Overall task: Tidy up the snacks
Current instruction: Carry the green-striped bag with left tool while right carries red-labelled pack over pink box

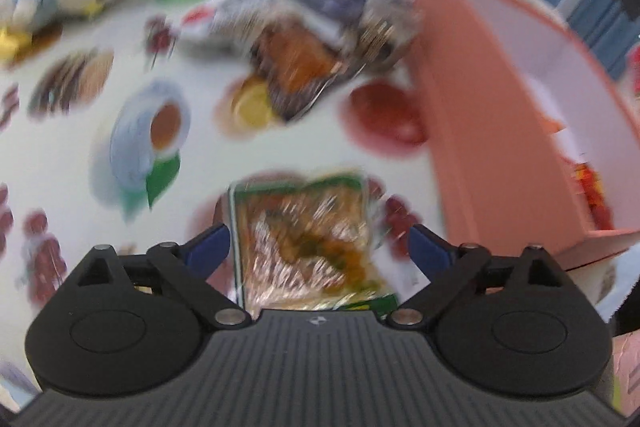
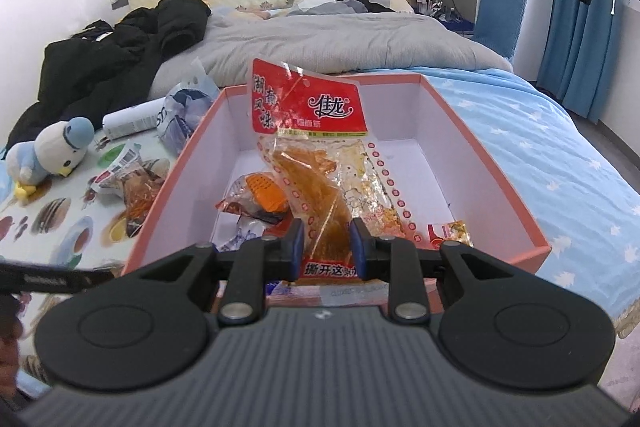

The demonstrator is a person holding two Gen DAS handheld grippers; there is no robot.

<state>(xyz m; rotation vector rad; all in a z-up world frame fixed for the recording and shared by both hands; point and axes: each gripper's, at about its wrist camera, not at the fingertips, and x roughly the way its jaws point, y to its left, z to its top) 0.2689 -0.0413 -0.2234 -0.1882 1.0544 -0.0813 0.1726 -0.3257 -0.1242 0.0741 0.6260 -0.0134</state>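
My right gripper (image 2: 325,247) is shut on a red-topped clear snack packet (image 2: 316,147) and holds it upright over the pink box (image 2: 504,187), which holds several small snacks (image 2: 260,201). My left gripper (image 1: 318,247) is open above a green-edged snack packet (image 1: 308,239) that lies on the patterned cloth between its fingers. This view is blurred. More packets (image 1: 296,67) lie farther off beside the pink box (image 1: 468,131).
A blue and white plush bird (image 2: 52,151) sits on the patterned cloth (image 2: 72,227) at the left, with a white tube (image 2: 132,121) and a plastic bag (image 2: 184,115) behind. A bed with grey duvet and black clothes fills the background.
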